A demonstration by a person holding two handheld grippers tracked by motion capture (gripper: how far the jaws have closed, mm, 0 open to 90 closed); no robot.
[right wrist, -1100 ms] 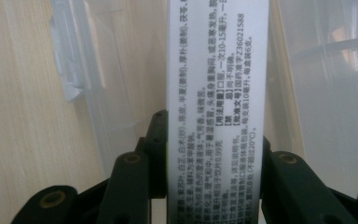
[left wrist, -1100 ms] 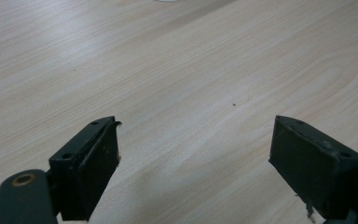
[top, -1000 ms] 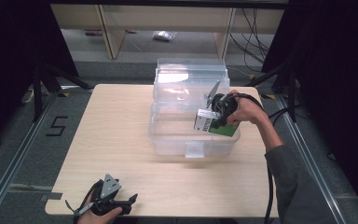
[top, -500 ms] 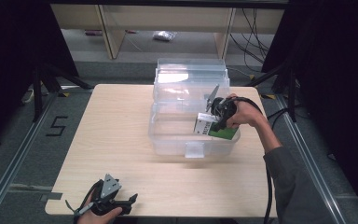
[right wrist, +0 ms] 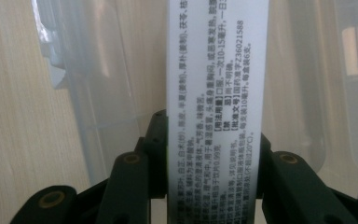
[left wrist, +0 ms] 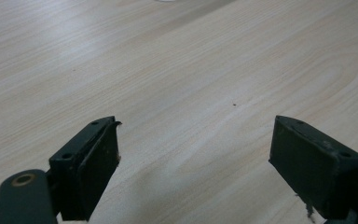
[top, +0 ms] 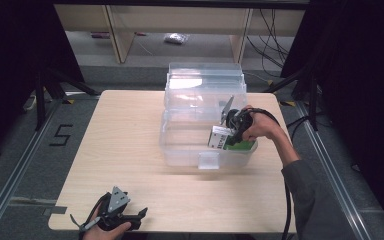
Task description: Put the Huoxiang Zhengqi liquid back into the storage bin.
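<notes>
- Right claw (top: 226, 134): clamped on a white and green carton (top: 221, 138), held over the right end of the clear plastic bin (top: 180, 150); compared with a second ago, the carton sits slightly lower and nearer the bin's front wall.
- Right gripper view: carton (right wrist: 214, 93) stands between the two black jaws, both pressed against its sides; its printed white face runs out of the top of the view, and the bin wall (right wrist: 98, 93) lies blurred behind it.
- Left claw (top: 130, 219): rests at the near left edge of the tabletop (top: 120, 135), in the same place as a second ago; jaws spread wide with bare wood between them, as the left gripper view (left wrist: 193, 154) shows.
- Hidden or unclear: carton's lower end is masked by the hand (top: 260, 127) and bin rim; bin's raised lid (top: 205, 80) is glare-washed.
</notes>
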